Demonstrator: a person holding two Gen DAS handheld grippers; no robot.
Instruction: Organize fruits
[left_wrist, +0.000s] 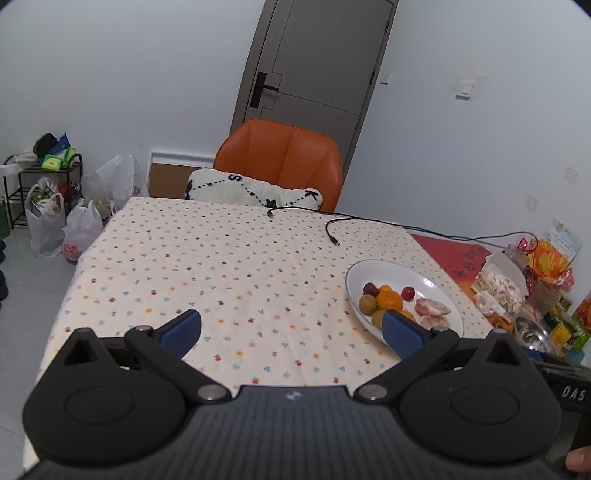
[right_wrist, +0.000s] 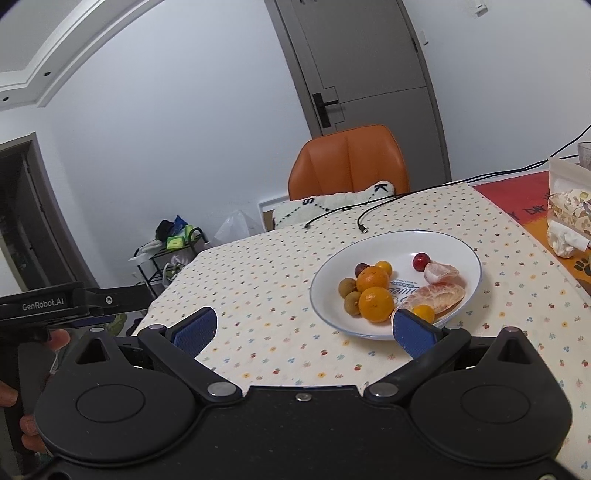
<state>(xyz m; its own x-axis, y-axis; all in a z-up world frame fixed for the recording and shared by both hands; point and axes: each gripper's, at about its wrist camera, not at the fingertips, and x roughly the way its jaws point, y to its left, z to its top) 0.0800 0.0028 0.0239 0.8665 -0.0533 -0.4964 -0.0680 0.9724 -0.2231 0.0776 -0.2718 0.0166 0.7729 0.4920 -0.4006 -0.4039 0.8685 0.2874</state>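
Both grippers hover wide apart and empty over the patterned tablecloth (right_wrist: 266, 295).

The left gripper (left_wrist: 291, 332) and right gripper (right_wrist: 310, 332) hold nothing, jaws spread. The white plate (right_wrist: 461, 251) carries two oranges (right_wrist: 376, 303), peeled segments (right_wrist: 439, 295), small red fruits (right_wrist: 420, 261) and brownish-green ones, perhaps kiwis (right_wrist: 351, 302). An orange chair (right_wrist: 347, 162) stands behind.

Home dining room: clothed table (left_wrist: 221, 266), chair (left_wrist: 280, 158).
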